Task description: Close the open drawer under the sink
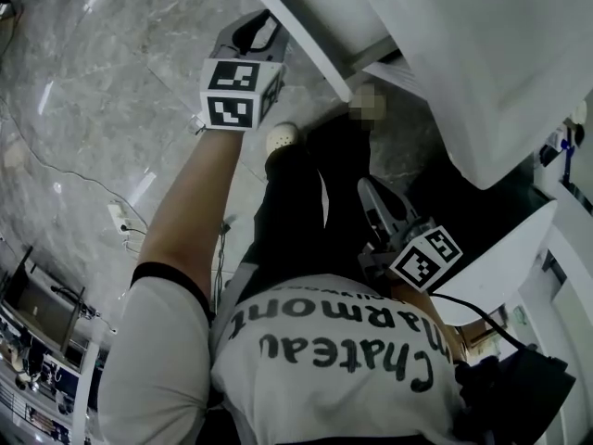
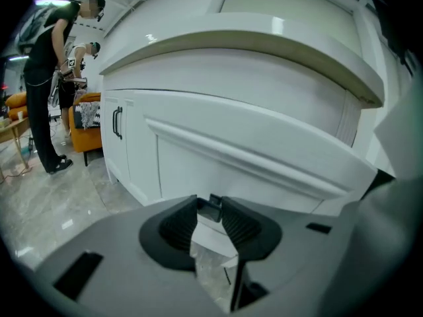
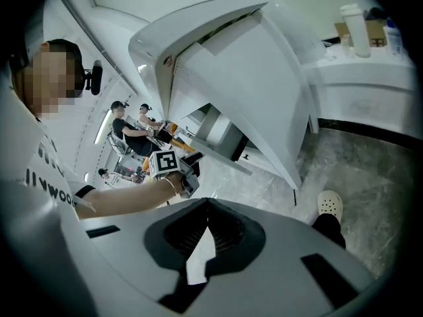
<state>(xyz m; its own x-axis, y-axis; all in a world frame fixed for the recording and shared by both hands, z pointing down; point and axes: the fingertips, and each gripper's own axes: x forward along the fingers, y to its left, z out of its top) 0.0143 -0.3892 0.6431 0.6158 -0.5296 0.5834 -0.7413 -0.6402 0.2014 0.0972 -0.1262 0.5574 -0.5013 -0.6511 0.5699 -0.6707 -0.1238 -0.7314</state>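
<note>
In the head view the white vanity (image 1: 491,72) runs off the top and right edges, so its full outline is lost. The left gripper (image 1: 259,33) shows only its back there, its jaws hidden behind the marker cube (image 1: 239,91). The right gripper (image 1: 371,197) merges with the dark trousers (image 1: 306,211), and its jaw tips are hard to separate. From the left gripper view, how far the drawer (image 2: 264,160) stands out cannot be judged, and the vanity's right end sinks into the dark lens rim. In the right gripper view the bottles (image 3: 360,28) on the table (image 3: 357,78) are too small to read, and the distant people (image 3: 135,129) too small to make out.
</note>
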